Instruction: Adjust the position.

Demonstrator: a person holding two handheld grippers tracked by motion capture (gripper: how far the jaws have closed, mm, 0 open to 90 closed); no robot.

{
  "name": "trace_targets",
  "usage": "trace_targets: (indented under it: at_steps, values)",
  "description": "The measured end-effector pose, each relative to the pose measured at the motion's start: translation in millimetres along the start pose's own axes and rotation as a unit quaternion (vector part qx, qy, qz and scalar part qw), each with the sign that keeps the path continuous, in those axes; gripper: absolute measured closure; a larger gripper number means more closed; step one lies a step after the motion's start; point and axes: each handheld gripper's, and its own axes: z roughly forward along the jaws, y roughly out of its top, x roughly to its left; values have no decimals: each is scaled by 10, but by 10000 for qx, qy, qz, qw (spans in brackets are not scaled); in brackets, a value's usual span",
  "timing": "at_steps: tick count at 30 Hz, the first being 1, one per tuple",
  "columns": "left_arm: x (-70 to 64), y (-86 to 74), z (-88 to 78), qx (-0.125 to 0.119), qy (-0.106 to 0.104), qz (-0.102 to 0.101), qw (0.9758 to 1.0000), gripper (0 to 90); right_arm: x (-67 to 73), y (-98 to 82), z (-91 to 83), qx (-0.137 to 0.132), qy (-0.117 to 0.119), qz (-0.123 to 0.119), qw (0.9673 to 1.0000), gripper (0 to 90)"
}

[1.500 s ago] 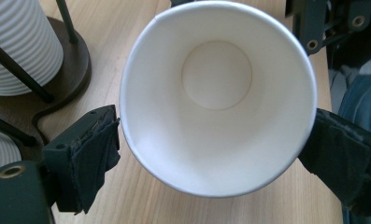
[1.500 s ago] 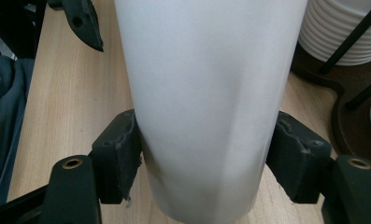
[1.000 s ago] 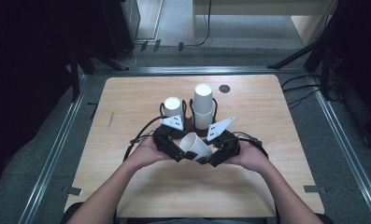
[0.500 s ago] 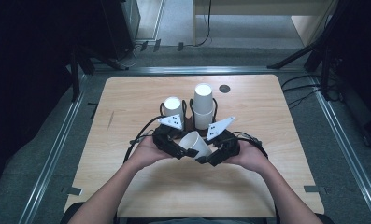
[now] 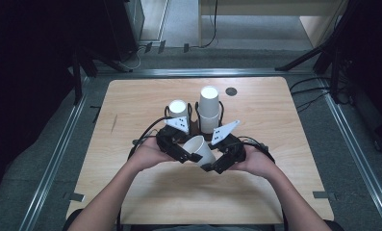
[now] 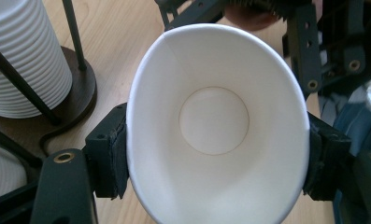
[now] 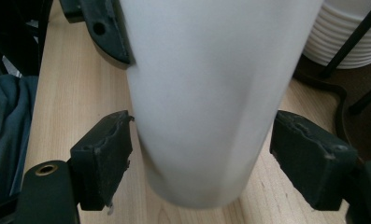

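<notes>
At centre frame, above the wooden table (image 5: 145, 103), the left gripper (image 5: 191, 155) squeezes a white paper cup (image 5: 199, 148) by its rim, ovalling it. The right gripper (image 5: 212, 165) straddles the cup's base, jaws apart. Close gently, low on the wall, before the left lets go.
</notes>
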Motion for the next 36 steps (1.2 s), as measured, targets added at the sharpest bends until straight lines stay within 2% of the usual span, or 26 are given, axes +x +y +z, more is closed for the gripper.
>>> trace_targets:
  at_steps: [2, 7, 9, 10, 11, 12, 15, 20, 22, 26, 29, 32, 36]
  values:
    - [2, 12, -3, 79, 25, 28, 10000, 259, -6, -3, 3, 24, -21, 14, 10000, 206]
    - [9, 55, 8, 424, 13, 294, 9987, 260, -18, -18, 32, 112, -43, 14, 9999, 206]
    - [-6, 78, 29, 657, 95, 441, 9968, 260, -13, -19, 49, 137, -45, 3, 9999, 206]
    - [-30, 100, 59, 810, 149, 533, 9952, 260, -11, -17, 56, 155, -32, -6, 9999, 206]
    - [-40, 109, 69, 867, 204, 606, 9942, 259, -7, -17, 62, 169, -30, 1, 9999, 207]
    - [-40, 109, 69, 867, 204, 606, 9942, 260, -7, -17, 62, 169, -30, 1, 9999, 207]
    - [-89, 136, 118, 1092, 383, 878, 9894, 259, 2, -20, 77, 186, -39, -40, 9998, 211]
    - [-146, 165, 169, 1181, 381, 1015, 9871, 259, 7, -20, 96, 176, -14, -108, 9998, 223]
    - [-151, 176, 171, 1154, 384, 1038, 9871, 259, 11, -19, 94, 165, -17, -102, 9998, 226]
    - [-161, 188, 157, 951, 335, 996, 9899, 258, 22, -12, 92, 99, 77, -125, 9998, 268]
    - [-177, 196, 155, 914, 266, 1052, 9899, 258, 31, -4, 97, 45, 125, -183, 9997, 289]
    - [-178, 190, 171, 948, 235, 1028, 9899, 250, 43, 1, 101, 61, 149, -243, 9996, 322]
    - [-157, 171, 190, 1035, 175, 944, 9900, 237, 48, -1, 116, 164, 163, -185, 9996, 324]
